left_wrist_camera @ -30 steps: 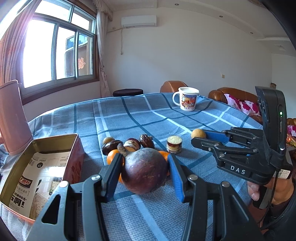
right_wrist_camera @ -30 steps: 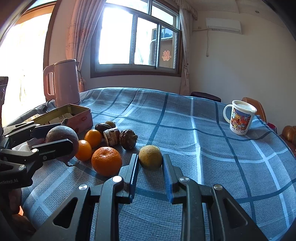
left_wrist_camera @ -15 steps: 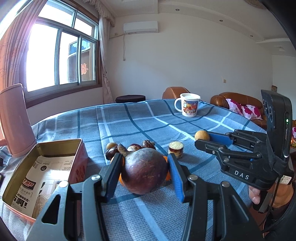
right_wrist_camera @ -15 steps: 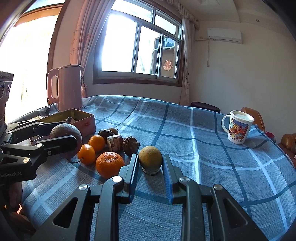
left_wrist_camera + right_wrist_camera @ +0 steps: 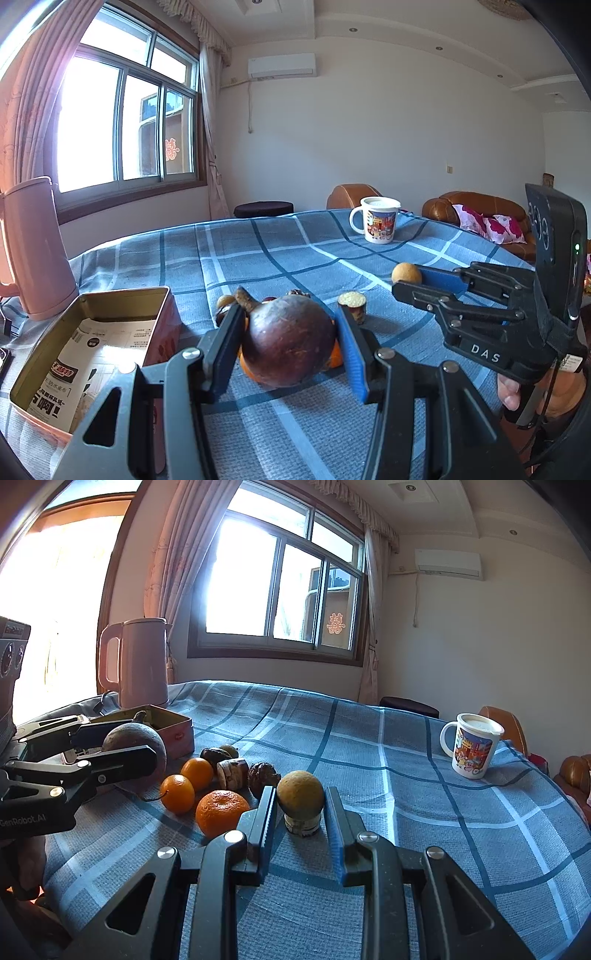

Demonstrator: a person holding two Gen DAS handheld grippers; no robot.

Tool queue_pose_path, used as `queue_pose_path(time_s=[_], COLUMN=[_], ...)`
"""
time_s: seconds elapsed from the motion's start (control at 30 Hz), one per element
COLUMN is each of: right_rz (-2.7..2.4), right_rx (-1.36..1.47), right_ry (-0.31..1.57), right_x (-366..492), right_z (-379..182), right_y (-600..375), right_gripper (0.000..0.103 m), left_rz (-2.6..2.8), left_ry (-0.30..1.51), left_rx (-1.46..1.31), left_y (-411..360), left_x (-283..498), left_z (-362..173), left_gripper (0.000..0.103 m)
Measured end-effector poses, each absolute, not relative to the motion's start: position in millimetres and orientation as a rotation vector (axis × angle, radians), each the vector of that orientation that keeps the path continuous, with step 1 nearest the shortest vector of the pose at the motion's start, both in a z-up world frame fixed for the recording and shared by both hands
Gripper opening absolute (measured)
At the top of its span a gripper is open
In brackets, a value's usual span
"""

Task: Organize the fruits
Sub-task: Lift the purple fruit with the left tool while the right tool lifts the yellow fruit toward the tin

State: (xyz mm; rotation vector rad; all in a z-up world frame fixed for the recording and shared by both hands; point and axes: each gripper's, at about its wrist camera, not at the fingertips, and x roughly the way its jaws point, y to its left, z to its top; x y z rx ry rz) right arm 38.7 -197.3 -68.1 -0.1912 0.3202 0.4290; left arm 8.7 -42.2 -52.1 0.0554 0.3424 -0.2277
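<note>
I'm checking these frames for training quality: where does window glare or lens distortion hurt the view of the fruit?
Left wrist view: the window blows out and casts a pink flare over the kettle; the mangosteen in the left tool stays sharp. Right wrist view: the window washes out the left edge, the oranges stay clear, and fisheye bends the tablecloth lines.

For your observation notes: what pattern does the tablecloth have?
The tablecloth is blue plaid, clearest in the right wrist view.
</note>
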Motion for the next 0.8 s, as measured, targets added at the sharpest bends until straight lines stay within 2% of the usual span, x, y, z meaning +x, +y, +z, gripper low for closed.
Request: queue_pose_path(time_s=[0.8], right_rz=[0.452], right_rx=[-0.181], right_ry=[0.233], right_x=[26], right_z=[-65], right_y=[-201], right_gripper=[0.027], left_rz=[-0.201], left_ry=[0.252], left_rx=[0.062], left_y=[-41], left_x=[-4], left_z=[-43], left_gripper=[0.052])
